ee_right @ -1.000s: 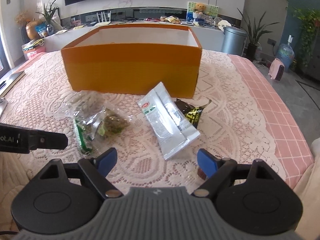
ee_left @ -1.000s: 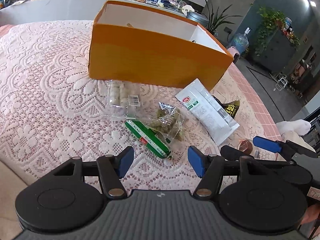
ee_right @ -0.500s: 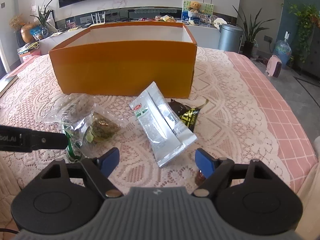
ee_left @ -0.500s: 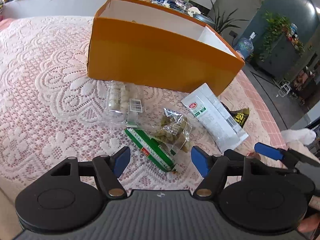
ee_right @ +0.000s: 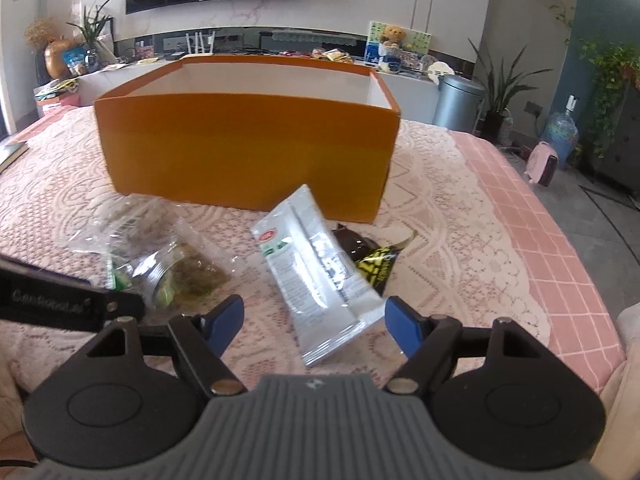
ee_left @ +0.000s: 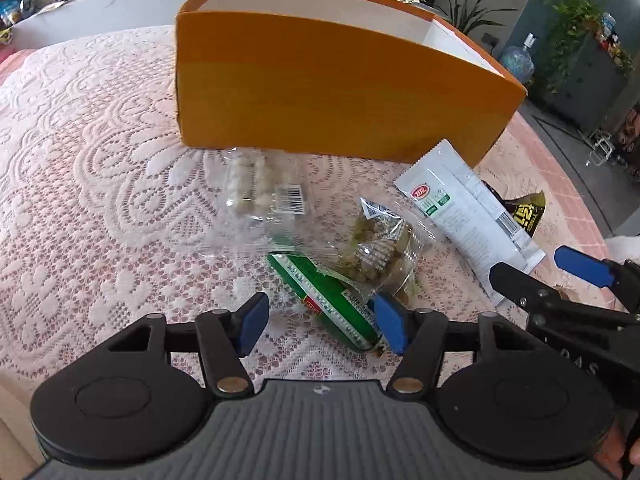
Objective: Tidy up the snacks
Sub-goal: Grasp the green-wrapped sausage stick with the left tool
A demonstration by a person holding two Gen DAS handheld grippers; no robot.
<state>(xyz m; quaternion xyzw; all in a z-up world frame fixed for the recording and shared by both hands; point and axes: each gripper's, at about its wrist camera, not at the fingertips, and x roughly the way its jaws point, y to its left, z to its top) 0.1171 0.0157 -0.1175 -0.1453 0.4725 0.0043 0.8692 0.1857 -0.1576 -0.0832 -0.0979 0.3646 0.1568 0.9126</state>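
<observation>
Left tool (ee_left: 322, 326) closing over green packet (ee_left: 326, 298) (lettering unreadable), orange box (ee_left: 332, 88) behind

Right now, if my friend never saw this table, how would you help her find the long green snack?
Find the big orange box on the lace tablecloth; a cluster of snack packets lies in front of it. The green packet is nearest the left gripper, partly under a clear bag of greenish bits. It is the only solid green, stick-shaped one; its neighbours are see-through, white or black.
</observation>
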